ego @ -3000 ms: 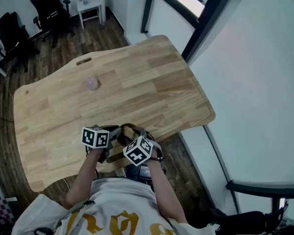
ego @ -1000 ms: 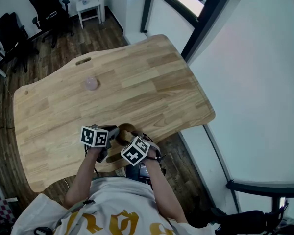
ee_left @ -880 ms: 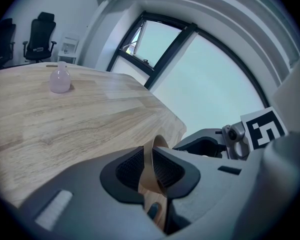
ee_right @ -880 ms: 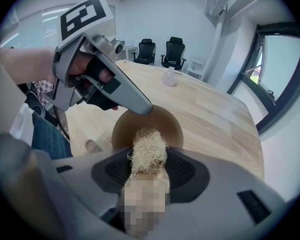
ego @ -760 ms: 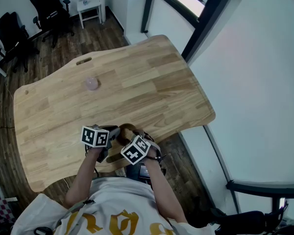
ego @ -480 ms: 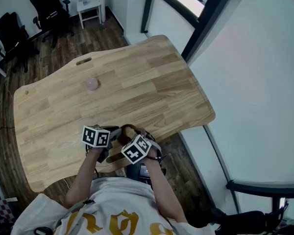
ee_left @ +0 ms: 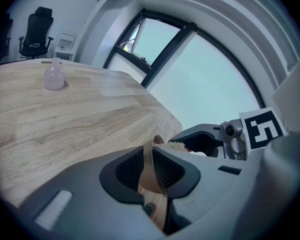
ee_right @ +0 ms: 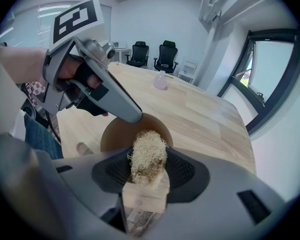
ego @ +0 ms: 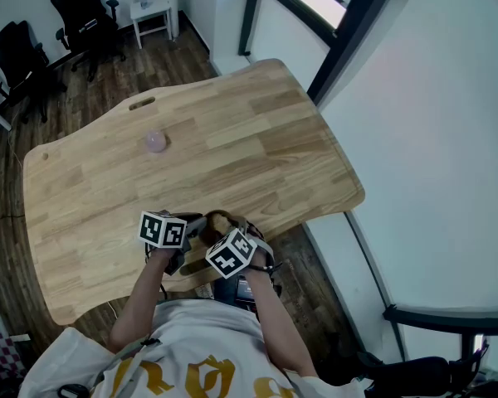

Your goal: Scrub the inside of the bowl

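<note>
A brown wooden bowl [ego: 217, 220] sits at the table's near edge. My left gripper [ego: 197, 227] is shut on its thin rim [ee_left: 151, 171], which stands between the two pads. My right gripper [ee_right: 147, 171] is shut on a scrub brush [ee_right: 146, 156] with a wooden handle [ee_right: 144, 194] and pale straw-like bristles. The bristles point down into the bowl [ee_right: 115, 134], just over its inside. In the right gripper view the left gripper's finger [ee_right: 121, 106] rests on the bowl's far rim. In the head view the two marker cubes hide most of the bowl.
The light wooden table [ego: 232, 139] carries a small pink bottle [ego: 155, 143] far from the bowl, seen also as the pink bottle [ee_right: 160, 80]. Black office chairs [ego: 83, 15] stand beyond the table. A window wall [ego: 415, 98] runs along the right.
The right gripper with the brush has shifted slightly over the bowl. The left gripper and the bowl have stayed where they were.
</note>
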